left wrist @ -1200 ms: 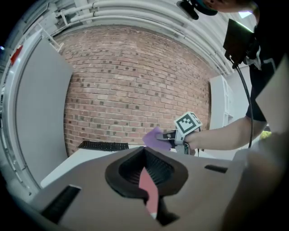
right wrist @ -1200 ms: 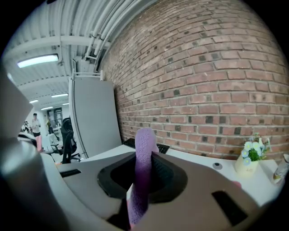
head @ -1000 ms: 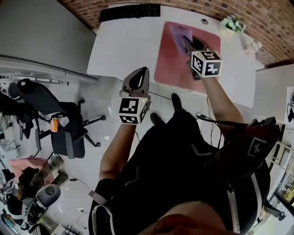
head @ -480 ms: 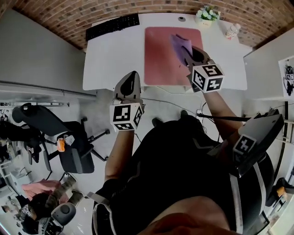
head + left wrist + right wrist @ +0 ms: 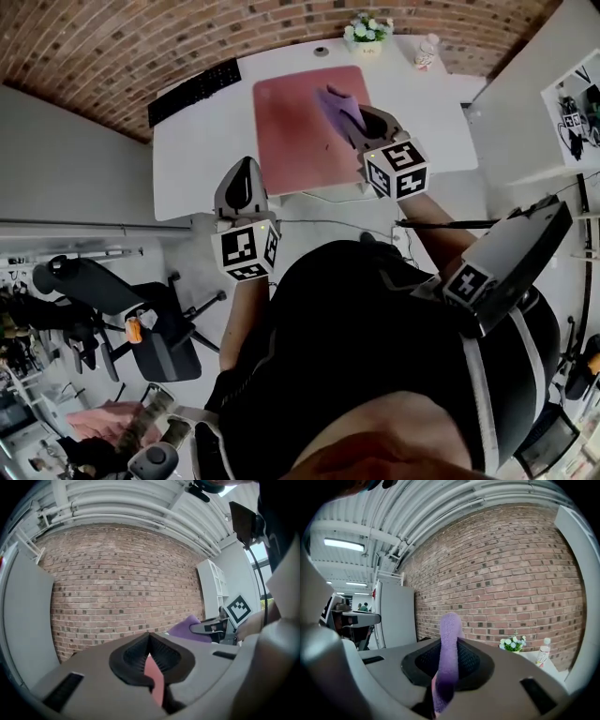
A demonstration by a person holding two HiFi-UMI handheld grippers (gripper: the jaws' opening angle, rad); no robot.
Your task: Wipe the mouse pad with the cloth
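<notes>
- Your right tongs (image 5: 449,641) are clamped on the cloth (image 5: 450,620): purple, fuzzy, a folded strip, above the pink pad (image 5: 292,136) on the white counter (image 5: 197,141).
- Your left tongs (image 5: 149,641) are together, empty.

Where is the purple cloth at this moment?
In the head view the purple cloth is clamped in the right hand-held gripper, over the far right part of the pink mouse pad on the white table.
</notes>
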